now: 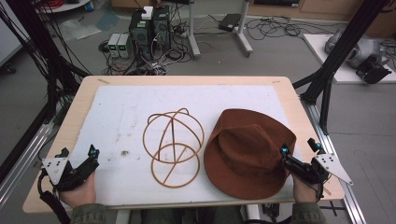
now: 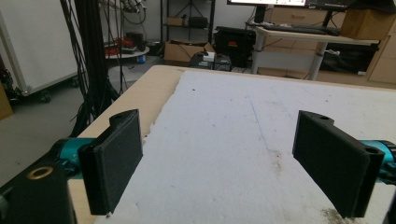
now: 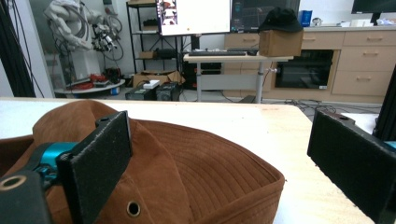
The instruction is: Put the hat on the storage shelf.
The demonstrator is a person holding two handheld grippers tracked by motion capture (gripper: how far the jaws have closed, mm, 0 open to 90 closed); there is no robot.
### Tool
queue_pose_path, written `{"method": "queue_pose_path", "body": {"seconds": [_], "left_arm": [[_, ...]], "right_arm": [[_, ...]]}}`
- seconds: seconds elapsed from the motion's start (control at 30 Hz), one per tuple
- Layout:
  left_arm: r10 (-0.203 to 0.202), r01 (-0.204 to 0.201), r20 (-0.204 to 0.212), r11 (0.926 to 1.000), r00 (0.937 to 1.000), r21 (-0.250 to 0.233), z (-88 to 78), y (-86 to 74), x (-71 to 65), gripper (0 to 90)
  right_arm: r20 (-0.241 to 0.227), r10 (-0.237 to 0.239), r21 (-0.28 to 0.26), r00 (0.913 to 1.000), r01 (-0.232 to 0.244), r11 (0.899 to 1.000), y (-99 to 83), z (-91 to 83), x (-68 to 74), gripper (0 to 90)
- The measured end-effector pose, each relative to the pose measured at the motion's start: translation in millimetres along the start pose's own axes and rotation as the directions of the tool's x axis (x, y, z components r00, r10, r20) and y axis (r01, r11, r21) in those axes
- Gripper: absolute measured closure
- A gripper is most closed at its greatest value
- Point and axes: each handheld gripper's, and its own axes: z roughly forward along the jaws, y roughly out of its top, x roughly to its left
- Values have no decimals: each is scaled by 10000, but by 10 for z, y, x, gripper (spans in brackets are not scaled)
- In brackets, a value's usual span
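Observation:
A brown brimmed hat (image 1: 245, 149) lies crown up on the right half of the white mat (image 1: 121, 107). To its left, in the middle of the mat, lies a tan wire hat frame (image 1: 173, 144) made of joined hoops. My right gripper (image 1: 298, 147) is open at the hat's near right edge. In the right gripper view the right gripper (image 3: 224, 158) has the hat's brim (image 3: 201, 158) lying low between its jaws, with the left jaw over the brim. My left gripper (image 1: 78, 151) is open at the near left of the table, well apart from the frame. Bare mat lies between the jaws of the left gripper (image 2: 224, 154).
The wooden table (image 1: 74, 107) shows bare strips left and right of the mat. A small dark stain (image 1: 124, 152) marks the mat near the left gripper. Black frame posts (image 1: 327, 74) stand beside the table. Computer boxes (image 1: 149, 28) and cables sit on the floor beyond.

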Motion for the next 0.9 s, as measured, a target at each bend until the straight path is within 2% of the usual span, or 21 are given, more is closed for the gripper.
{"method": "queue_pose_path", "body": {"seconds": [0.17,0.57,0.9], "left_arm": [[-50,50,-44,10000,10000,-22,-8,0,19,163],[-8,8,-12,10000,10000,-7,-8,1,16,163],[-62,62,-76,10000,10000,-6,-9,2,35,163]], "right_arm": [[65,44,-133,10000,-43,9999,17,-12,-8,57],[40,66,-71,10000,-66,10000,21,-7,-10,57],[-428,-94,167,9990,101,9998,34,9,-1,57]]}}
